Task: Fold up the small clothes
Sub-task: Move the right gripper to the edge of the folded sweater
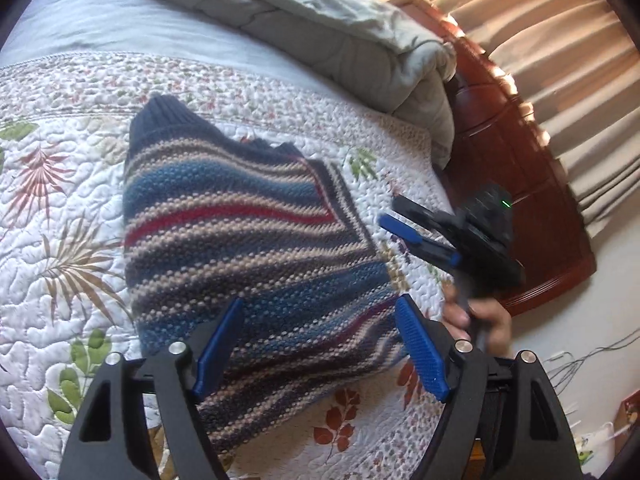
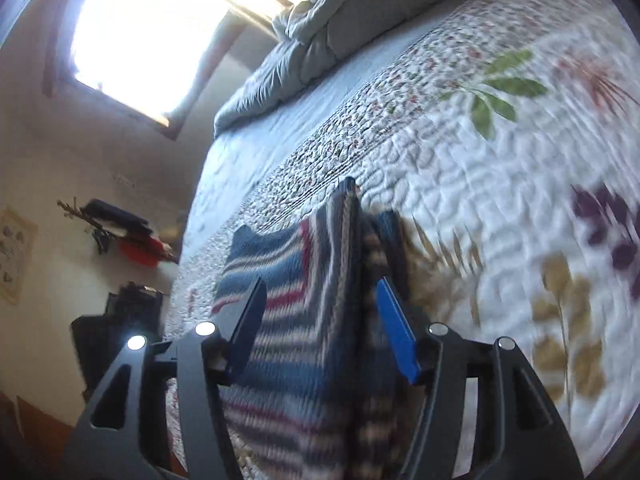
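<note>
Daylight was strong; the window (image 2: 132, 36) was blown out to white in the right wrist view, which was motion-blurred across the quilt (image 2: 480, 184). Left wrist view was sharper, sunlit curtains (image 1: 560, 80) glaring. Fisheye bent edges, corners dark.

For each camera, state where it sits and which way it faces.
Left wrist: on the left gripper, angled down over the striped knitted sweater on the floral quilted bedspread; shows its own open blue-padded fingers, the right gripper and a hand.
Right wrist: on the right gripper, facing along the bed toward a bright window; shows its own open fingers.
Shared: sweater, bedspread, the rumpled grey duvet.
</note>
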Available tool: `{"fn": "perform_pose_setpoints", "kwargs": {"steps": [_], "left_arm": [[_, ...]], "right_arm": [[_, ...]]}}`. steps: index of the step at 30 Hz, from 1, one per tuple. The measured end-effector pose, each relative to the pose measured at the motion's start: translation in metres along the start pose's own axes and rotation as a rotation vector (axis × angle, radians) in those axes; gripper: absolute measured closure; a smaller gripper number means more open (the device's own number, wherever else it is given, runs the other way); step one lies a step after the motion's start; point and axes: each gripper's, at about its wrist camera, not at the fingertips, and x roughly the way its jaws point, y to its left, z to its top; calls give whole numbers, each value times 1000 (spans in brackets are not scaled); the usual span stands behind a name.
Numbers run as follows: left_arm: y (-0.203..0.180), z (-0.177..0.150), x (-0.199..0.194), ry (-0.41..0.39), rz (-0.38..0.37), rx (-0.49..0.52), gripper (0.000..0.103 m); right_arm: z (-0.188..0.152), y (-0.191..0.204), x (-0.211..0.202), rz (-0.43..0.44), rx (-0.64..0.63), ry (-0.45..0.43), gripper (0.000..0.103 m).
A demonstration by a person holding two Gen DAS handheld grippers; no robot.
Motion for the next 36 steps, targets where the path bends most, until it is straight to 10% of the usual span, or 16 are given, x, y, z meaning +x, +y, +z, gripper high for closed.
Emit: {"fn": "perform_pose_setpoints", "kwargs": {"steps": [4, 6, 13, 19, 29, 31, 33, 36], "left_arm": [[7, 0, -5, -20, -38, -24, 25], [9, -1, -4, -7, -46, -24, 25], [15, -9, 7, 26, -83, -17, 25], [6, -8, 3, 25, -107, -15, 25], [19, 28, -16, -63, -96, -71, 22], [26, 30, -9, -56, -85, -102, 22], [33, 29, -2, -40, -86, -130, 22], [42, 26, 11, -21, -79, -158, 22]], "right_arm": [[25, -7, 38, 5, 40, 53, 51], [30, -3, 52, 14, 22, 79, 94], [40, 5, 21, -66, -52, -103, 95], [27, -30, 48, -128, 34, -14, 92], [-9, -18, 3, -21, 29, 64, 49], [-17, -13, 10, -9, 13, 92, 52], [-21, -5, 13, -33, -21, 108, 91], [-24, 5, 1, -94, -66, 40, 92]]}}
